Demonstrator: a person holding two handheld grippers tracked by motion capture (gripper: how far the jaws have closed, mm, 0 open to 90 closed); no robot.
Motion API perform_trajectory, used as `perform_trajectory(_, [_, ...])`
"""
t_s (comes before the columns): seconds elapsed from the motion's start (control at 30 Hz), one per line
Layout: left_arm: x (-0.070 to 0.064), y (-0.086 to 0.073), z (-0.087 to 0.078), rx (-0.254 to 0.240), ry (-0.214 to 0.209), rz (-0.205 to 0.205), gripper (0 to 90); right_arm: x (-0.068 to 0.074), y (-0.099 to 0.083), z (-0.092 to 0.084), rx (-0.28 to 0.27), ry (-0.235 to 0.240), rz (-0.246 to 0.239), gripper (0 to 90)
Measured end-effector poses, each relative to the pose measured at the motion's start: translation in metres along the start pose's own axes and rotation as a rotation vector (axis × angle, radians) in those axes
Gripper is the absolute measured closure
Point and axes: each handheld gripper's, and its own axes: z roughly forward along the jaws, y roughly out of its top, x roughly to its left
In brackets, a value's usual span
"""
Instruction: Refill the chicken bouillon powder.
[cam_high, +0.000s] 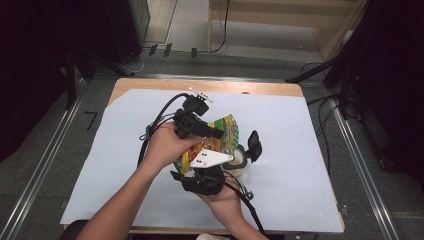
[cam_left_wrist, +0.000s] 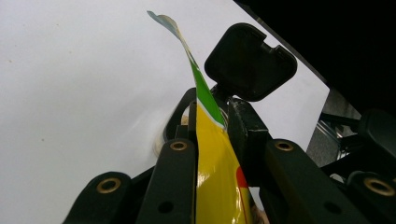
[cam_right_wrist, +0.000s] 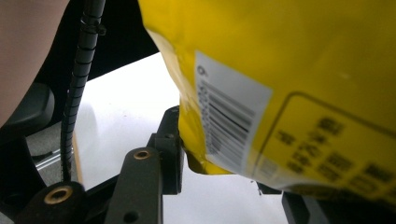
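yellow snack bag (cam_right_wrist: 289, 70), barcode label (cam_right_wrist: 229, 121), print unreadable

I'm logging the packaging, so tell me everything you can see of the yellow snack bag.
The yellow snack bag is glossy film with green and red print and a white barcode label. It is held above the white sheet, over a small cup. The left gripper pinches its thin edge; the right gripper grips its lower corner.

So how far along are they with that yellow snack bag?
Both grippers already grip the yellow bag: the left gripper pinches its top edge, the right gripper its lower corner. It is held over a small cup on the table. The top looks unopened, so opening probably remains.
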Motion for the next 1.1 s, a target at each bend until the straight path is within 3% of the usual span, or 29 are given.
perform_trajectory(1.1, [0.004,0.0085,0.0027,0.028,0.005,-0.011,79.7,-0.005,0.0048,0.0009,-0.005,0.009,0.041,62.6])
